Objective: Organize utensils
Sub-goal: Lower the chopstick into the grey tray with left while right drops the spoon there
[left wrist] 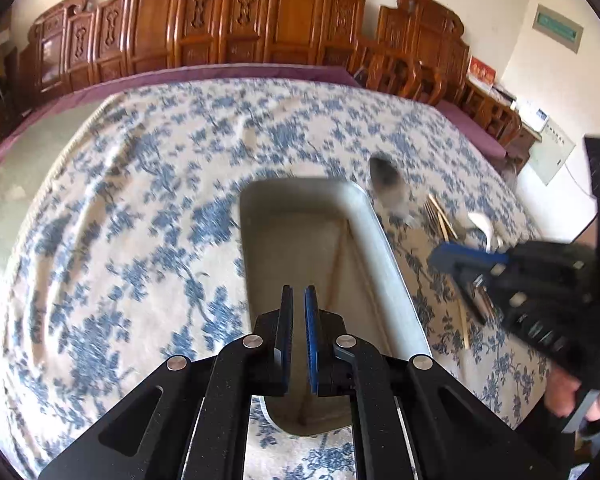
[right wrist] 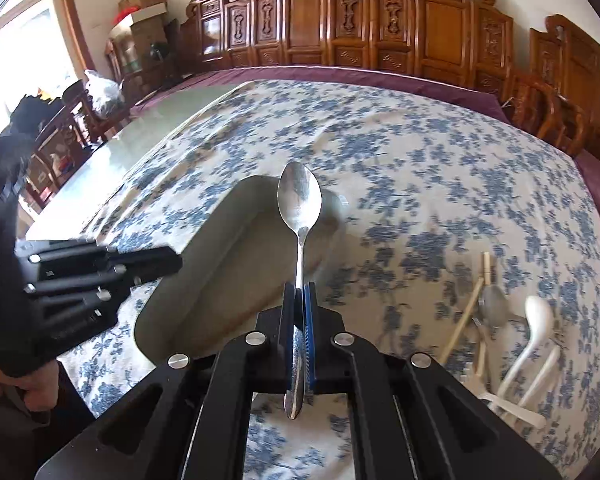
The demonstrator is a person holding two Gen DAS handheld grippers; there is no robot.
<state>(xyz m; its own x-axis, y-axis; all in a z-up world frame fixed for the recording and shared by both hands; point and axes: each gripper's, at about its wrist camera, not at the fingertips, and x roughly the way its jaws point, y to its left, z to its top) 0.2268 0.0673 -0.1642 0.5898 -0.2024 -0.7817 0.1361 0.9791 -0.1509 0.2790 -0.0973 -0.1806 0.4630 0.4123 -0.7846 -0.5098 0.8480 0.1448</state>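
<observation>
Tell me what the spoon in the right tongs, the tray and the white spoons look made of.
Shiny silver metal spoon: probably polished steel, with mirror-like reflections in its bowl. Pale grey rectangular tray: matte, rounded rim, plastic or coated metal; unclear. White long-handled spoons: glossy, thick, likely ceramic or melamine.

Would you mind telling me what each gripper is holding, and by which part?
The right gripper holds a metal spoon by its handle, bowl pointing forward. The left gripper holds nothing, its fingers nearly closed.
</observation>
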